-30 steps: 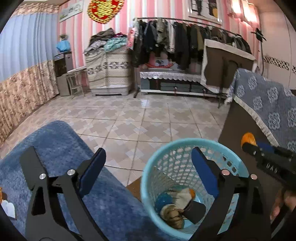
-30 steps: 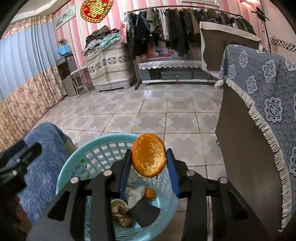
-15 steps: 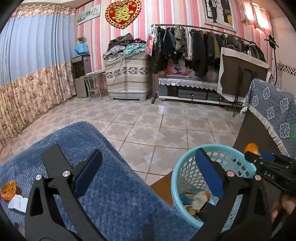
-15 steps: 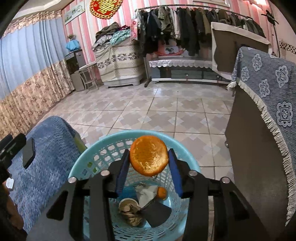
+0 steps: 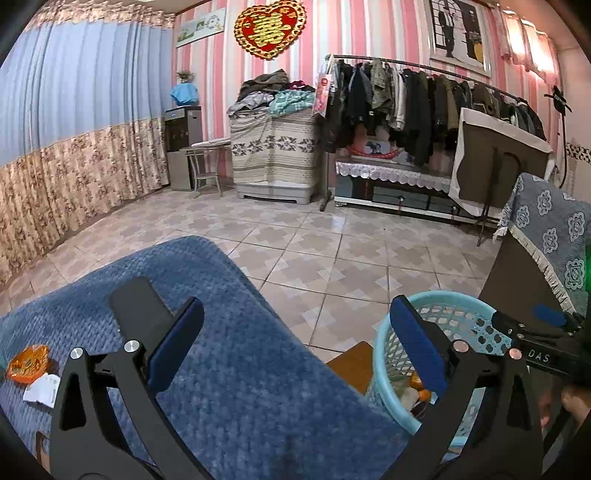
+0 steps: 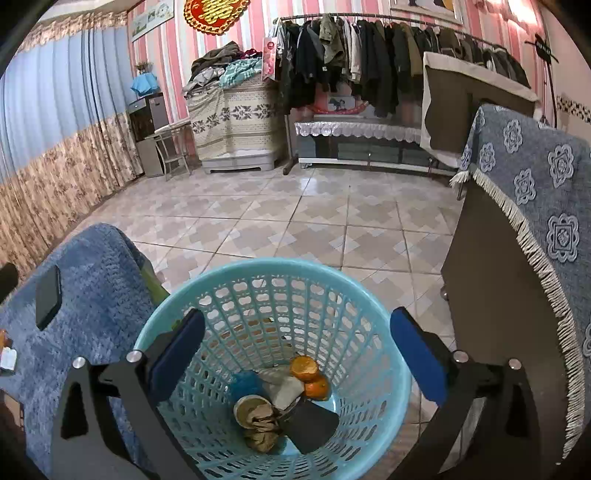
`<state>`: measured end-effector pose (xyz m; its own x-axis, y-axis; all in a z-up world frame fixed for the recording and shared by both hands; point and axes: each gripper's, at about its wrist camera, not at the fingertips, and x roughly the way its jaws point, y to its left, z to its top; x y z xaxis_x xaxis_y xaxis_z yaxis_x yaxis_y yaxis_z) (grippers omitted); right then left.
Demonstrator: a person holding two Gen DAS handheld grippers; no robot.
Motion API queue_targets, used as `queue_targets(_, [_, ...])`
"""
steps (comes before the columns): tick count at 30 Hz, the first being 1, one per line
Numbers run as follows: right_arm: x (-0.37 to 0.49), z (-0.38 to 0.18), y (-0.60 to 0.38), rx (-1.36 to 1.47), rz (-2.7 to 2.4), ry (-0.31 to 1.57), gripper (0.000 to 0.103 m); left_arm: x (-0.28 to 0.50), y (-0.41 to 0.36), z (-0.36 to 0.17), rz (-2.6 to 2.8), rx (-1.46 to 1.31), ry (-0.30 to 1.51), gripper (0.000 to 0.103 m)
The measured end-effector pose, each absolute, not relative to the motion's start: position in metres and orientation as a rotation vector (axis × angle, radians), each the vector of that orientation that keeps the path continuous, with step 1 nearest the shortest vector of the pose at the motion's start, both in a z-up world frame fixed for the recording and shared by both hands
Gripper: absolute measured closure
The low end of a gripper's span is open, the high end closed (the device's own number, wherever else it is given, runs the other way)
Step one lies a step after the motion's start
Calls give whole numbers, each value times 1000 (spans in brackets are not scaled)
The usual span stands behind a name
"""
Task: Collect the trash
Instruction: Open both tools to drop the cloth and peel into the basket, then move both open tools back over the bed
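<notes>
1. We see two orange peels (image 6: 308, 376) lying in the bottom of the blue basket (image 6: 384, 406), beside crumpled paper (image 6: 262, 424).
2. Our right gripper (image 6: 297, 354) hangs over the basket, jaws opening, nothing between them.
3. Our left gripper (image 5: 295, 347) stands wide apart and empty over the blue blanket (image 5: 258, 387), where an orange wrapper (image 5: 28, 363) lies.

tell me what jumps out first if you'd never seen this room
The turquoise trash basket fills the foreground of the right wrist view, with orange peels and scraps at its bottom, and the right gripper opening empty above it. Behind, a big red-and-gold heart ornament hangs on the pink striped wall.
</notes>
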<state>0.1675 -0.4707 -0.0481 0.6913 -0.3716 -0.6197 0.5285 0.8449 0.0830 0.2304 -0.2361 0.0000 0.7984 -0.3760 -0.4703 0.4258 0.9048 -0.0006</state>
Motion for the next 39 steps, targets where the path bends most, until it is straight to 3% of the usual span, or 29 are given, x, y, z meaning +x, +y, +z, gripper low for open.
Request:
queue_targets(14, [185,-44,-430,246,-463,604,4,229,-146,-10,-294,65,513,6])
queue_targets(32, [225,-59,-349,152,-322,654,4,273,91,-46,171,11,620,6])
queue_targets(39, [233,-63,-311,64,-291,663,4,303,138,-66,214,-18,670,6])
